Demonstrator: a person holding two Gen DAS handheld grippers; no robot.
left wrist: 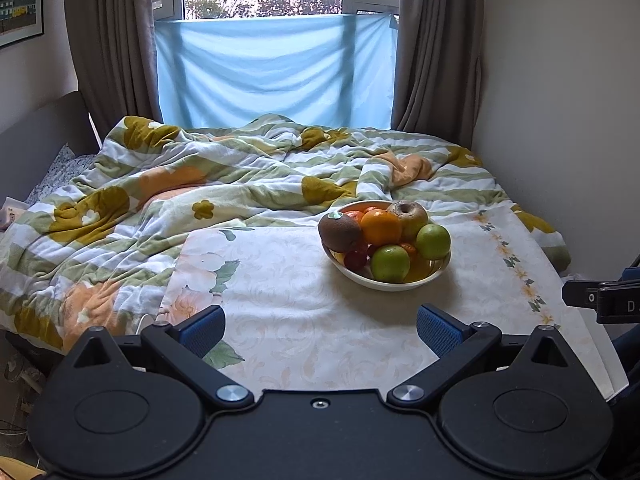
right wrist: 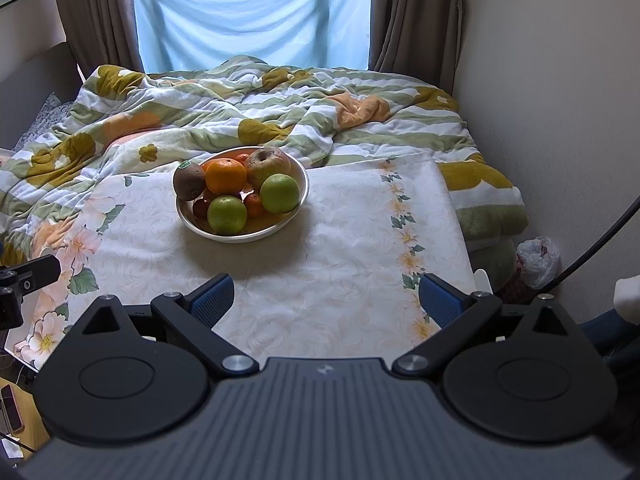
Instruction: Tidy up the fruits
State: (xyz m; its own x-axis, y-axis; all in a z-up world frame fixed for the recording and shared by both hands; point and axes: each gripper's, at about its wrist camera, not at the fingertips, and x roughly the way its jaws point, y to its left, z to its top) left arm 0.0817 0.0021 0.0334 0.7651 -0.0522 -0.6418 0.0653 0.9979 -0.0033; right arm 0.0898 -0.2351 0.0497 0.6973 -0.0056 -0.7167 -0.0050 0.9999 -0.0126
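At the far left, a crumpled blanket (left wrist: 168, 184) with green stripes and mustard flowers covered the bed and ran back to the blue cloth (left wrist: 276, 72) hung over the lower window, with brown curtains (left wrist: 108, 40) on either side. In front of the blanket lay a flat surface under a pale flowered cloth (left wrist: 280, 320).

The left gripper (left wrist: 320, 330) hovered over the near edge of that cloth, its blue pads (left wrist: 204, 330) spread wide apart with nothing between them. It was well short of the fruit.

Further right on the cloth stood a white bowl (left wrist: 384, 284) heaped with fruit. A brown kiwi (left wrist: 340, 232) with a small sticker sat on the bowl's left side, touching an orange (left wrist: 380, 226) beside it. Behind the orange rested a brownish, wrinkled apple (left wrist: 408, 214). Two green apples sat at the front, one lower (left wrist: 390, 263) and one to the right (left wrist: 433, 241). Small red and orange fruits showed between them, too hidden to name.

In the right wrist view the same bowl (right wrist: 240, 236) stood left of centre. The right gripper (right wrist: 326, 300) was released too, fingers (right wrist: 438, 300) wide apart and empty above the cloth's near edge, near its flowered border. At the far right, a white plastic bag (right wrist: 538, 260) lay on the floor by the wall.
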